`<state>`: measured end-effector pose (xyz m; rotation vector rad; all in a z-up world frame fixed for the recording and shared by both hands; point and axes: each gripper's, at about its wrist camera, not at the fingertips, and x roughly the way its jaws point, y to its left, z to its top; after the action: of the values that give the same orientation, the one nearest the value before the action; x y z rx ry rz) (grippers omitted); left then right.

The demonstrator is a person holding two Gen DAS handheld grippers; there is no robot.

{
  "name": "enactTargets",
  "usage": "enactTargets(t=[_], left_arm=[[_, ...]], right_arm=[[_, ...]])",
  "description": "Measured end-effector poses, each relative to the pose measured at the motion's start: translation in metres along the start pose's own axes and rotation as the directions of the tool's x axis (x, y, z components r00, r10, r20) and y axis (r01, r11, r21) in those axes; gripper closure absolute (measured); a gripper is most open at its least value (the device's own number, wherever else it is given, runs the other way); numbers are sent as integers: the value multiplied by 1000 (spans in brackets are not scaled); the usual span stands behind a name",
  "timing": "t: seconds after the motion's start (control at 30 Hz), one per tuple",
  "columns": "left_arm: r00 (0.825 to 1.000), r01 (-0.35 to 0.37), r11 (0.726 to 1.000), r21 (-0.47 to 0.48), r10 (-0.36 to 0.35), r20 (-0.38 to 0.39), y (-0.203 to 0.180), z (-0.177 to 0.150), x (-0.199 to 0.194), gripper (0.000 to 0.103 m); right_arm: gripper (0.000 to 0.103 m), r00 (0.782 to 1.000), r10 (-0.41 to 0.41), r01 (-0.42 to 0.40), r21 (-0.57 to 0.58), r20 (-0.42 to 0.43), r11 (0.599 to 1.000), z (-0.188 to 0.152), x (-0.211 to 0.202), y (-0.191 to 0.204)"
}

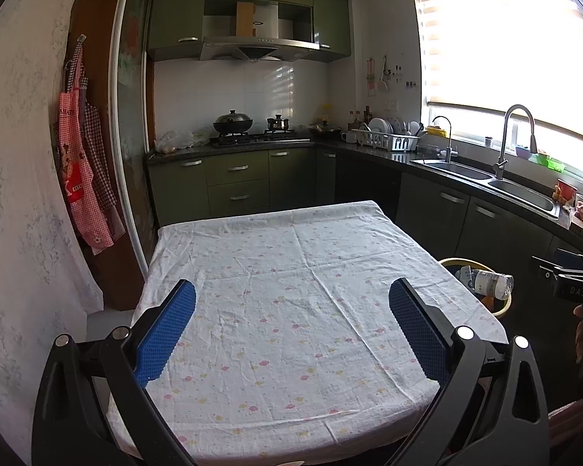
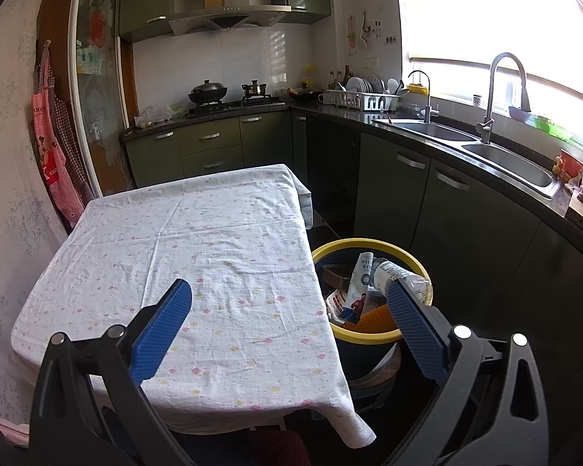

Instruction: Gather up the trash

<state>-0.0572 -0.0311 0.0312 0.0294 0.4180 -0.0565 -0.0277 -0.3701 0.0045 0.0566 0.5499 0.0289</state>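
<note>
Table (image 1: 291, 310) with wrinkled flowered cloth (image 2: 198, 264) sits under both grippers, top bare. Its right edge drops off just beside the bin (image 2: 369, 336); narrow dark floor gap between that edge and the green lower cabinets (image 2: 439, 194) to the right. Wall with hanging aprons (image 1: 83, 167) close on the left side. Counter, sink (image 2: 505, 159) and stove (image 1: 252, 138) well ahead, past the far table edge.

Left gripper (image 1: 291, 330): fingers spread wide, nothing between them, above the table, not touching the cloth.

Right gripper (image 2: 291, 330): fingers wide apart, holding nothing. Left finger (image 2: 163, 322) over the cloth, right finger (image 2: 416, 330) over the bin rim.

Trash is in the yellow-rimmed bin: clear plastic bottle (image 2: 400, 275) lying tilted on top, carton (image 2: 357, 283) beside it, dark tray (image 2: 336, 273) and orange wrapper (image 2: 373, 320) lower in.
</note>
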Motion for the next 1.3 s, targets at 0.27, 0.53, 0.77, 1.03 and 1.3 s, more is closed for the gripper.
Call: enactTargets(t=[0.27, 0.53, 0.77, 1.03, 1.3], left_arm=[[1000, 1, 1000, 5, -1, 0, 1, 0, 0, 5], [1000, 1, 1000, 10, -1, -5, -1, 0, 1, 5], [1000, 4, 1000, 12, -4, -8, 0, 0, 2, 5], [1000, 6, 1000, 13, -6, -9, 0, 0, 3, 5], [999, 32, 999, 3, -32, -22, 0, 1, 7, 5]], right_arm=[[7, 1000, -2, 2, -1, -2, 1000, 0, 0, 0], [7, 1000, -2, 2, -1, -2, 1000, 0, 0, 0], [7, 1000, -2, 2, -1, -2, 1000, 0, 0, 0], [7, 1000, -3, 3, -2, -2, 1000, 0, 0, 1], [7, 1000, -3, 3, -2, -3, 1000, 0, 0, 2]])
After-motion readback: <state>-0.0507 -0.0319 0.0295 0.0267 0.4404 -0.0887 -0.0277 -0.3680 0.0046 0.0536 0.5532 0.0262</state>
